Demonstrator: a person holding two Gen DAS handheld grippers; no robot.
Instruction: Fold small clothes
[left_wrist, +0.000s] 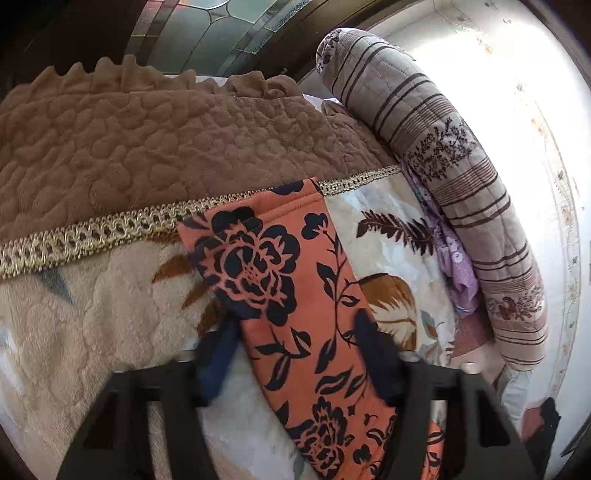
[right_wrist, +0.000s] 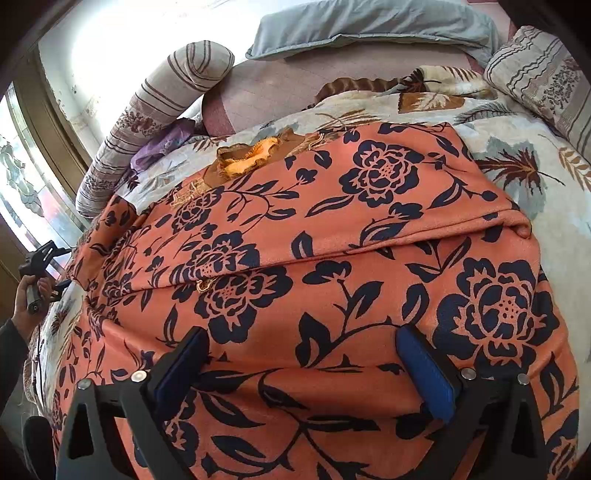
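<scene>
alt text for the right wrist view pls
An orange garment with dark blue flowers, folded once, covers a leaf-print blanket on a bed. The right hand-held gripper hovers open over it, blue pads apart. At far left, a hand holds the other gripper.

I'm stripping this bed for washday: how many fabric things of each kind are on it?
Orange garment: 1
Blankets: 2, a brown blanket and a leaf blanket
Striped cushions: 2
Grey pillow: 1
Purple cloth: 1
Total: 7
</scene>
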